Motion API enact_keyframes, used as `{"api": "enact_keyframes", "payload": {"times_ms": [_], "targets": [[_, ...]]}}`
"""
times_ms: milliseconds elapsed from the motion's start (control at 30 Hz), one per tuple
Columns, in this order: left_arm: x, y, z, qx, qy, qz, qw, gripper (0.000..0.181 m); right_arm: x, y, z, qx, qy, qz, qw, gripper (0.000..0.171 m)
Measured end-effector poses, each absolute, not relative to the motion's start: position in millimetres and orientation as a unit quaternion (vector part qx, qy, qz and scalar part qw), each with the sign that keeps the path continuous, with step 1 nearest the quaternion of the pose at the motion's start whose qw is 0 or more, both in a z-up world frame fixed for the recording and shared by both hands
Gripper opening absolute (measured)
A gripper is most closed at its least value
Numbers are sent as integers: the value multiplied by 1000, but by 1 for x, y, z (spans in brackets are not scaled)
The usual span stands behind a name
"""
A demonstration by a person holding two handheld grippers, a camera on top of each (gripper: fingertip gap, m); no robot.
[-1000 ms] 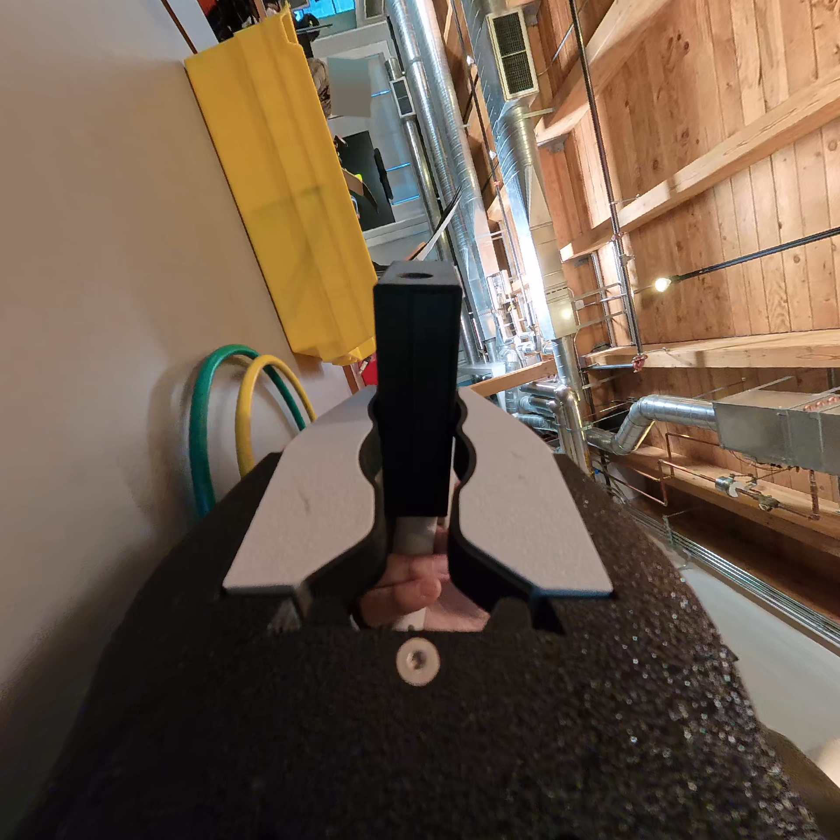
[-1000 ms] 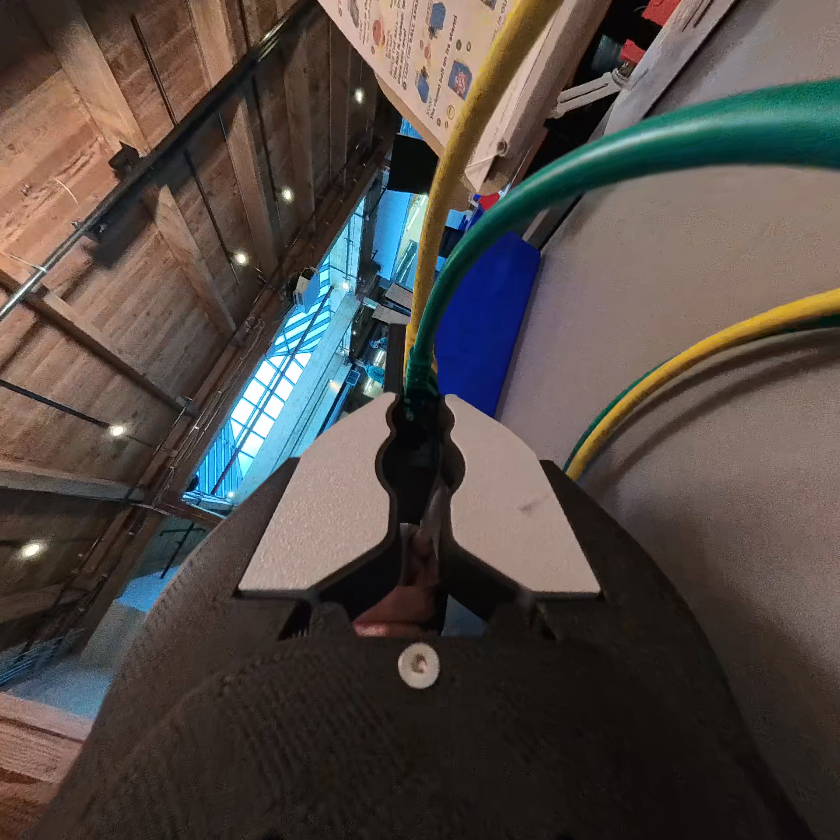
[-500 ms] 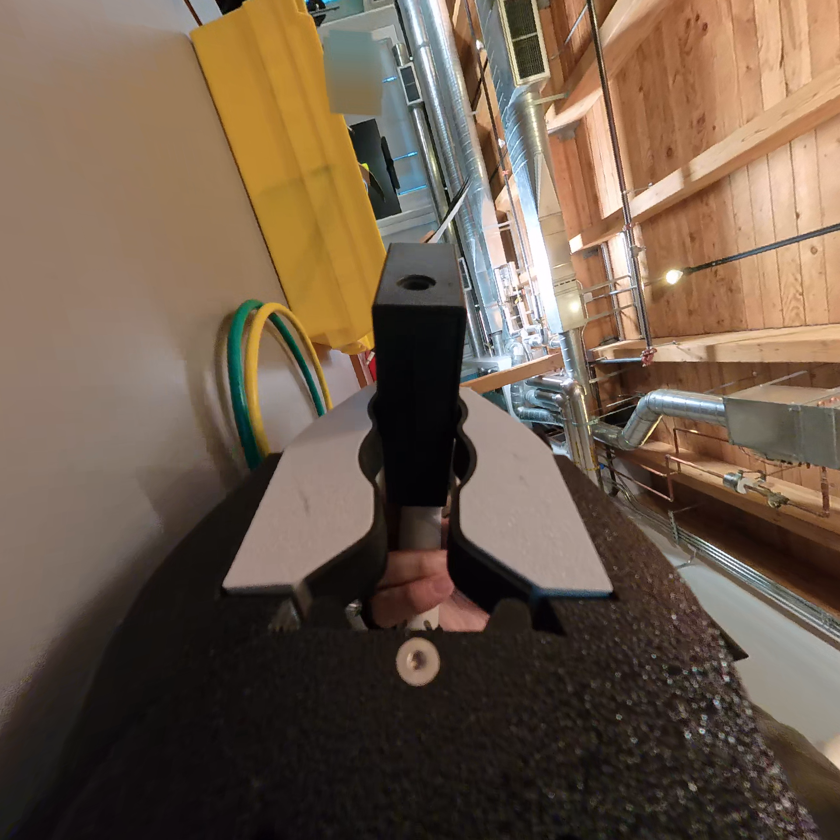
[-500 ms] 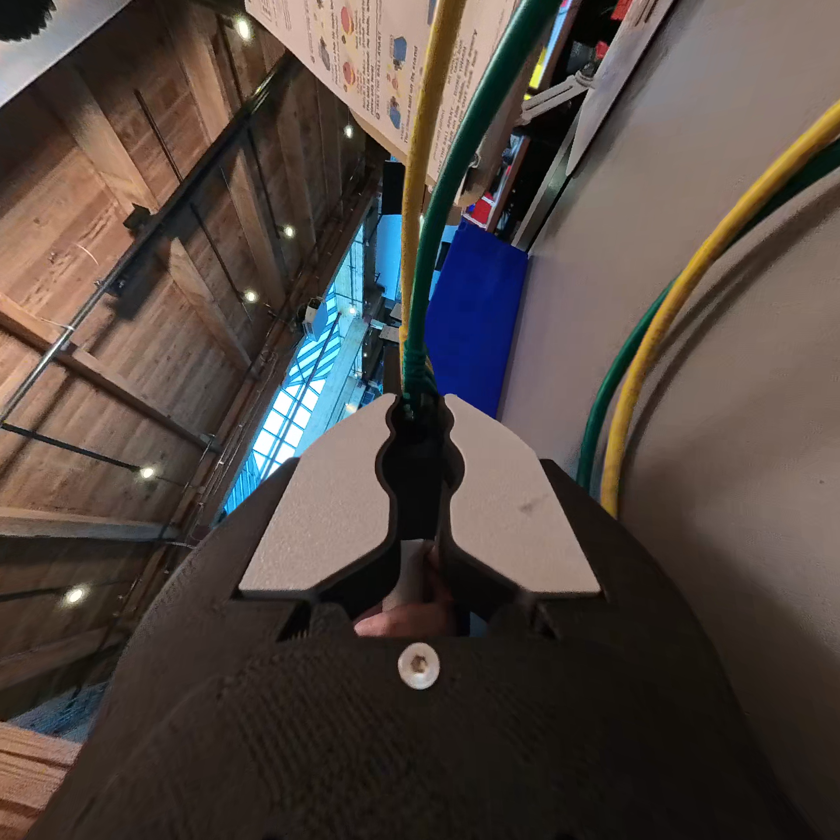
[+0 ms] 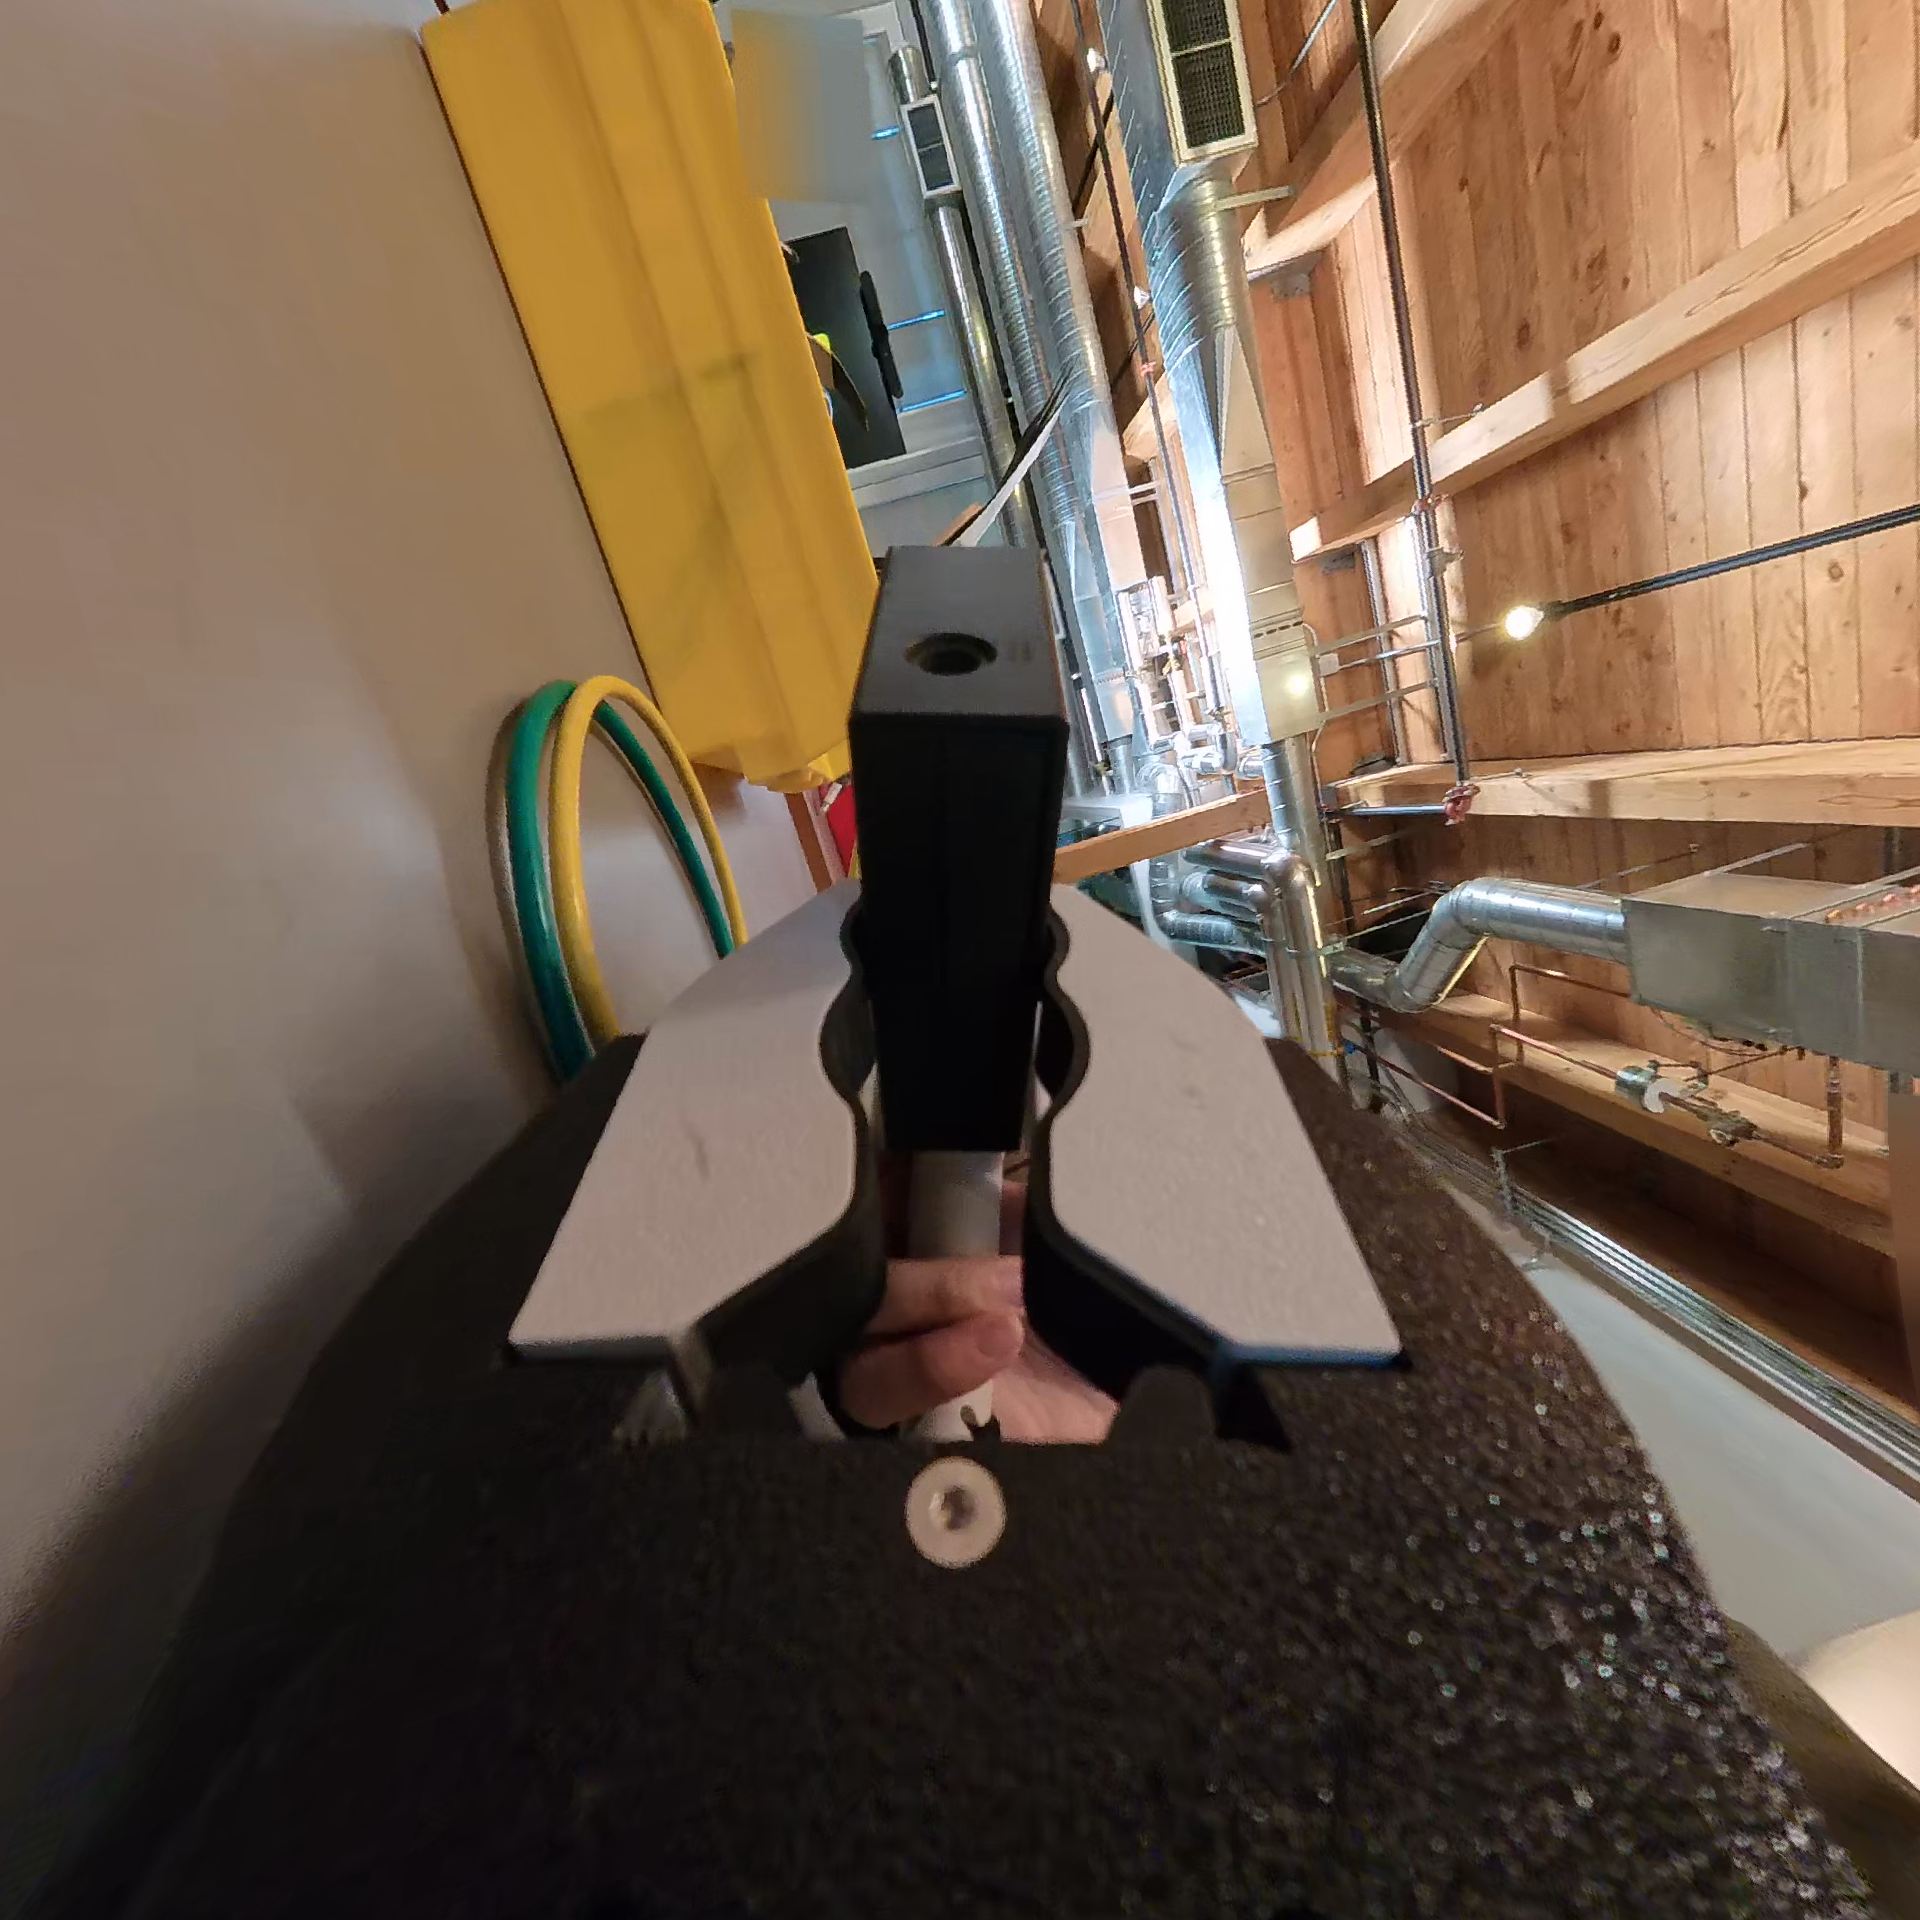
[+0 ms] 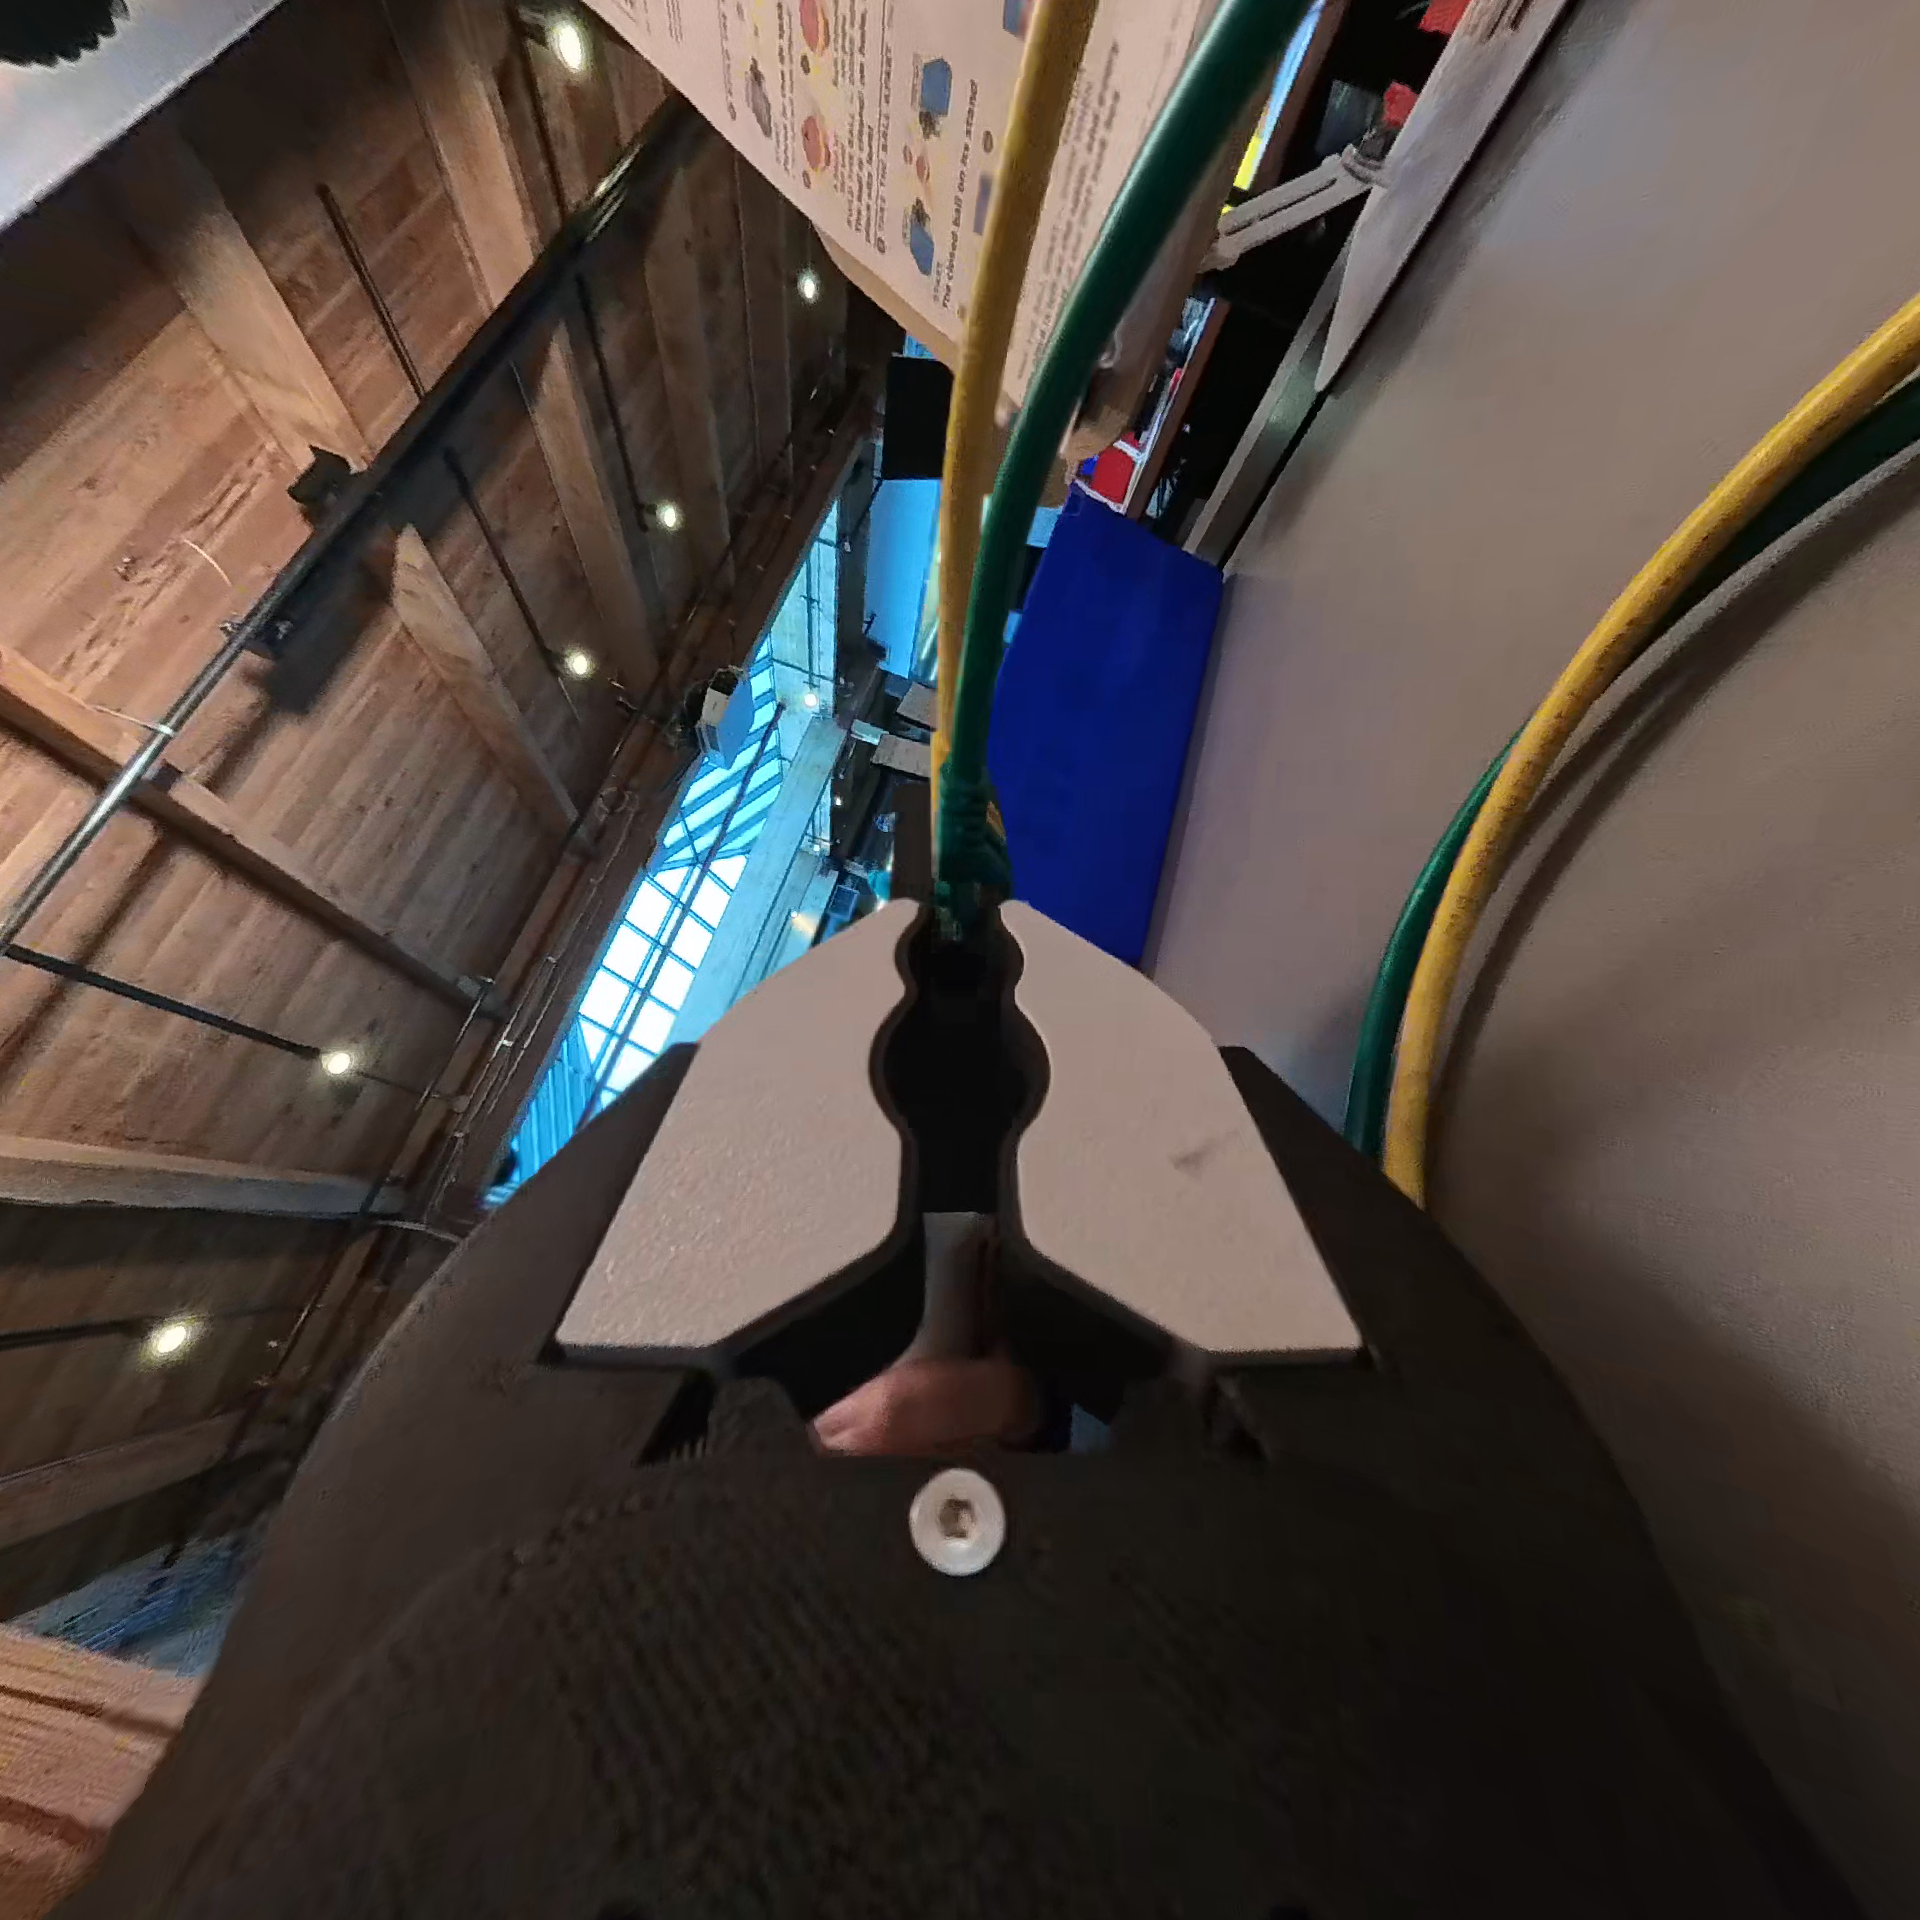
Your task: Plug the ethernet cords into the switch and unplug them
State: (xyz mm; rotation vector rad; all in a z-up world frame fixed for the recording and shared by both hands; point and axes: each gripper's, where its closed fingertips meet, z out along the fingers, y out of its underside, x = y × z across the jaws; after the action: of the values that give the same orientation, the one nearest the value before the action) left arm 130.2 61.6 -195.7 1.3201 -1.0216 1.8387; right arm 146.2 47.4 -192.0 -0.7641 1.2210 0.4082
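My left gripper (image 5: 956,956) is shut on the black switch (image 5: 958,831), a narrow box that sticks out past the fingertips and is lifted off the table. Its ports are hidden from this view. A green cord (image 5: 520,862) and a yellow cord (image 5: 582,831) loop on the grey table (image 5: 208,727) to the left of it. My right gripper (image 6: 961,925) is shut on the plug of the green cord (image 6: 977,831), which rises from the jaws. The yellow cord (image 6: 971,436) runs up just behind it. Both cords also curve along the table on the right.
A yellow bin (image 5: 665,395) stands at the table's far edge in the left wrist view. A blue bin (image 6: 1101,717) and a printed poster (image 6: 883,135) stand at the table's edge in the right wrist view. Wooden walls and metal ducts lie beyond.
Both views have swung. The cord loops have shifted right in the left wrist view. In the right wrist view the green cord has gone from arching over to rising straight up from the jaws.
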Motion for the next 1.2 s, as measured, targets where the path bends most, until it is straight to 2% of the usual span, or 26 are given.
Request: {"api": "enact_keyframes", "payload": {"times_ms": [500,700,800,967,1100,1167,1200], "targets": [[129,60,-196,497,-407,696,320,27,149,47,-191,-341,550,183,740,8],[129,62,-196,497,-412,696,313,27,149,46,-189,-345,548,183,740,17],[129,61,-195,495,-417,696,310,27,149,46,-192,-351,553,173,736,12],[128,61,-192,489,-416,700,313,27,149,45,-189,-342,551,181,739,14],[128,63,-189,487,-422,703,300,27,147,46,-183,-333,540,194,748,23],[128,64,-185,483,-419,708,298,27,151,42,-192,-331,571,178,730,53],[128,65,-184,483,-421,709,294,27,151,41,-191,-332,569,174,732,49]]}}
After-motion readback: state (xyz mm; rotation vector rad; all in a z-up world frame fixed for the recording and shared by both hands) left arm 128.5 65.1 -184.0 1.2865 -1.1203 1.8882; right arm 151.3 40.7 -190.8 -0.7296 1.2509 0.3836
